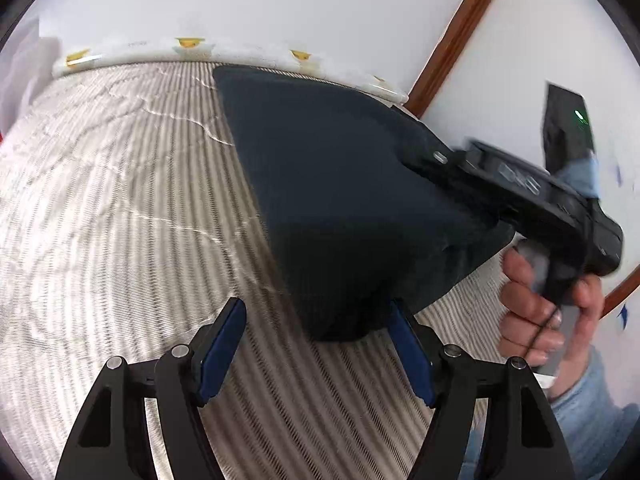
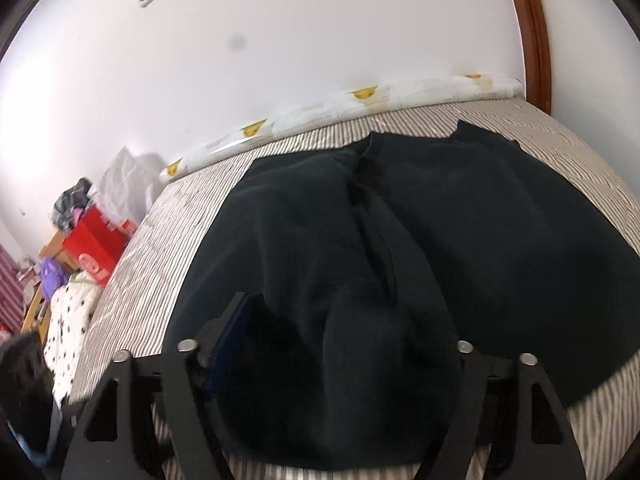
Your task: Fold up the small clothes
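Low in the left view, the left gripper (image 1: 316,354) gapes wide, empty; the dark garment (image 1: 340,184) lies mid-frame on the striped bed (image 1: 120,200). Right gripper (image 2: 340,364) straddles bunched cloth — grip uncertain. Pinch corners squarely — then fold.

A dark garment (image 2: 400,240) lies spread on the striped bed (image 2: 168,240), bunched between the right hand-held gripper's (image 2: 336,344) parted fingers.

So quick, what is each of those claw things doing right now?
Left gripper: open, holding nothing; the dark garment edge lies between its fingers.
Right gripper: garment bunched between its fingers; gripped or not cannot be told.
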Demonstrator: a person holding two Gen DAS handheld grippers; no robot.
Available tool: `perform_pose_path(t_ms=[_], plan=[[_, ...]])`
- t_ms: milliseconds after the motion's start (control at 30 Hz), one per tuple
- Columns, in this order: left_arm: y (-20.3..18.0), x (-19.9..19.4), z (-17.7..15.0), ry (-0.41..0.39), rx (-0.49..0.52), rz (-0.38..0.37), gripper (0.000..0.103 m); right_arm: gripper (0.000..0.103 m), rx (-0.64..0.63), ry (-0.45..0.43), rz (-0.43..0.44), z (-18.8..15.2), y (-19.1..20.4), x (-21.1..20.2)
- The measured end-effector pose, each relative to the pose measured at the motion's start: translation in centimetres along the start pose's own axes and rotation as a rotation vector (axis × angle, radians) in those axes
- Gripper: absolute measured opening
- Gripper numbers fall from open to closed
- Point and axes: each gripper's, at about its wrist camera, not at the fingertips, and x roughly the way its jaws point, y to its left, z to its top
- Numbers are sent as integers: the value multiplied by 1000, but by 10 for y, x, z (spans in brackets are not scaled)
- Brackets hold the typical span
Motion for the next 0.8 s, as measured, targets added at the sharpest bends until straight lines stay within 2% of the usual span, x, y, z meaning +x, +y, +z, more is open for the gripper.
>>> perform_pose_path(t_ms=[33, 100, 167, 267, 333, 400, 500, 600, 733, 767, 800], plan=[[-2, 3, 1, -1, 0, -4, 70, 45, -5, 0, 5, 5, 1, 6], [-6, 8, 2, -10, 2, 2, 70, 22, -51, -1, 18, 13, 5, 11], [-10, 12, 5, -7, 11, 15, 70, 14, -119, -65, -24, 19, 7, -1], [-18, 18, 9, 9, 18, 17, 70, 12, -158, -112, -50, 32, -5, -25], [-27, 23, 12, 17, 32, 21, 70, 12, -171, -169, -114, 41, -19, -44], [-40, 31, 16, 28, 52, 7, 70, 12, -167, -224, -193, 49, -44, -63], [-67, 46, 20, 52, 111, 19, 70, 12, -111, -257, -265, 52, -90, -84], [-94, 54, 21, 30, 192, 55, 70, 12, -58, -205, -313, 44, -136, -85], [-118, 64, 25, 8, 211, 60, 69, 15, -12, -116, -280, 26, -165, -68], [-121, 66, 26, 6, 212, 68, 67, 17, -7, -124, -284, 21, -167, -69], [-125, 68, 27, 0, 215, 85, 58, 24, 4, -146, -300, 18, -168, -74]])
